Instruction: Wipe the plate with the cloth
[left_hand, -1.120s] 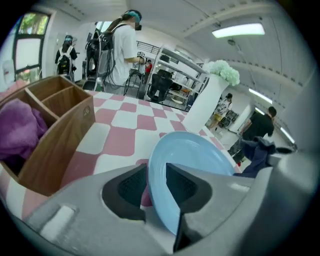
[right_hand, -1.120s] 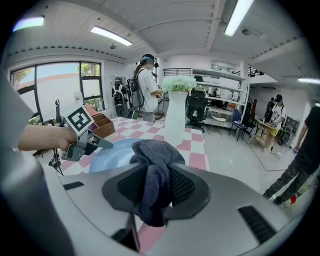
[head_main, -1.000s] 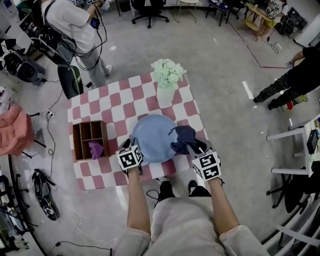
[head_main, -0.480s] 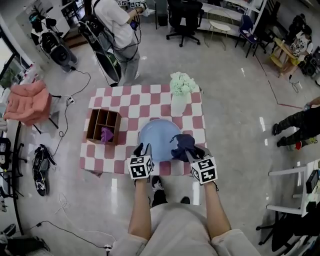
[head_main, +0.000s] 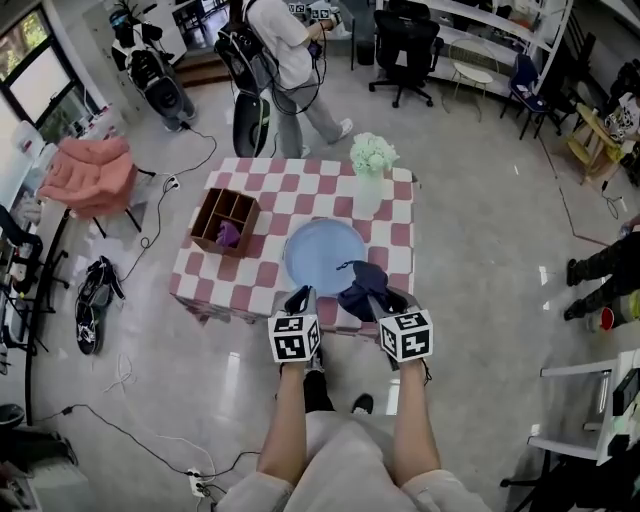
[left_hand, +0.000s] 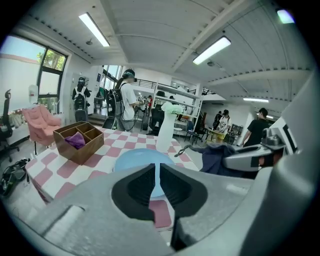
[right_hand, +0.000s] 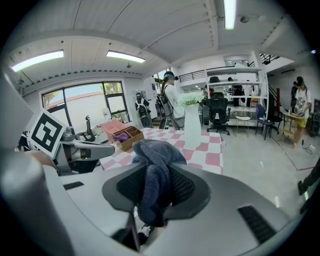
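Observation:
The light blue plate (head_main: 322, 255) lies flat on the checkered table (head_main: 400, 238), near its front edge. My right gripper (head_main: 385, 302) is shut on the dark blue cloth (head_main: 364, 283), which bunches over the plate's near right rim. In the right gripper view the cloth (right_hand: 156, 159) hangs pinched between the pads of that gripper (right_hand: 156, 189). My left gripper (head_main: 303, 299) hovers at the plate's near edge, apart from it. Its jaws are closing to a thin gap with nothing between them (left_hand: 156, 172). Beyond them I see the plate (left_hand: 136, 158) and the cloth (left_hand: 220, 156).
A white vase of pale flowers (head_main: 368, 188) stands just behind the plate. A wooden compartment box (head_main: 225, 220) holding a purple cloth sits at the table's left. A person (head_main: 290, 50) stands beyond the far edge. A pink chair (head_main: 92, 172) is off to the left.
Both grippers have drawn back toward the table's near edge and risen. The left one has come away from the plate's rim. The cloth stays in the right gripper.

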